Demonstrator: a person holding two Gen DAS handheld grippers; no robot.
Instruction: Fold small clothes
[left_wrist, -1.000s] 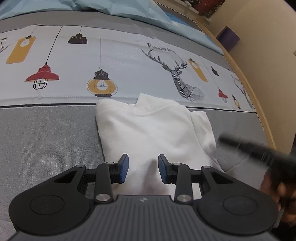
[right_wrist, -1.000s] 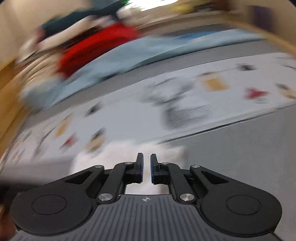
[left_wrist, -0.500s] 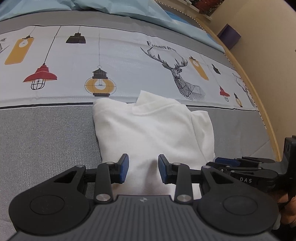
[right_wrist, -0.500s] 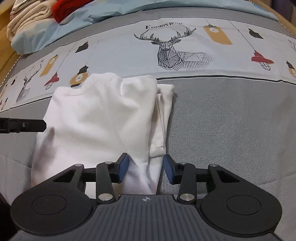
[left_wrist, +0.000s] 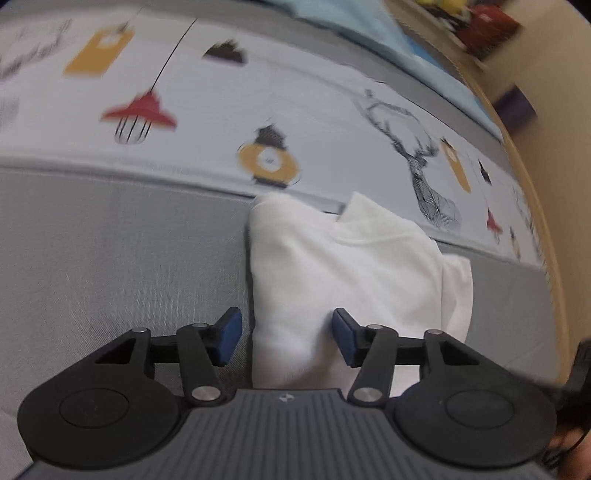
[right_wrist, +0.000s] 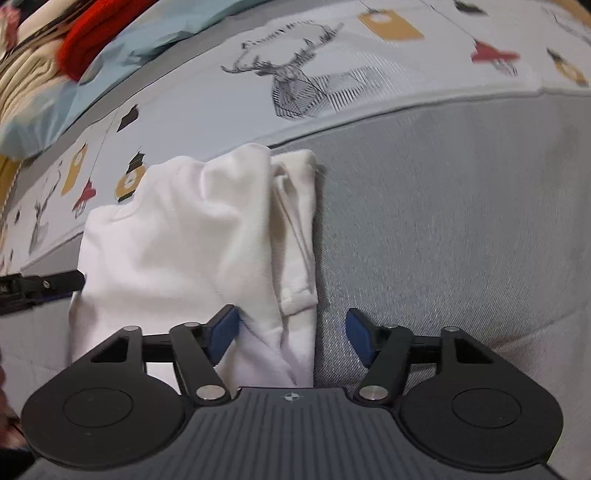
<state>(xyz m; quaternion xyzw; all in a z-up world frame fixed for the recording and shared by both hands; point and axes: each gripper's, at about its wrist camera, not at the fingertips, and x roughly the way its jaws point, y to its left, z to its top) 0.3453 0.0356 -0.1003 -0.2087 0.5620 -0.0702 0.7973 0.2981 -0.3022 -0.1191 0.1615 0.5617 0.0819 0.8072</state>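
A small white garment (left_wrist: 343, 273) lies partly folded on the grey bedspread, sleeves tucked in, collar end far from me. It also shows in the right wrist view (right_wrist: 199, 236). My left gripper (left_wrist: 286, 338) is open, its jaws straddling the garment's near left edge. My right gripper (right_wrist: 291, 338) is open, its jaws straddling the garment's near right edge, where a folded sleeve (right_wrist: 295, 229) lies. The left gripper's fingers (right_wrist: 40, 286) show at the left of the right wrist view.
The bedspread has a grey band (right_wrist: 461, 221) and a pale band printed with deer and lamps (left_wrist: 258, 110). A light blue pillow (right_wrist: 147, 40), and red and beige clothes (right_wrist: 85, 40), lie at the back. The bed's wooden edge (left_wrist: 546, 236) runs along the right.
Both grippers have opened wider. The left gripper has shifted left to the garment's left edge. The right gripper has moved to straddle the right edge.
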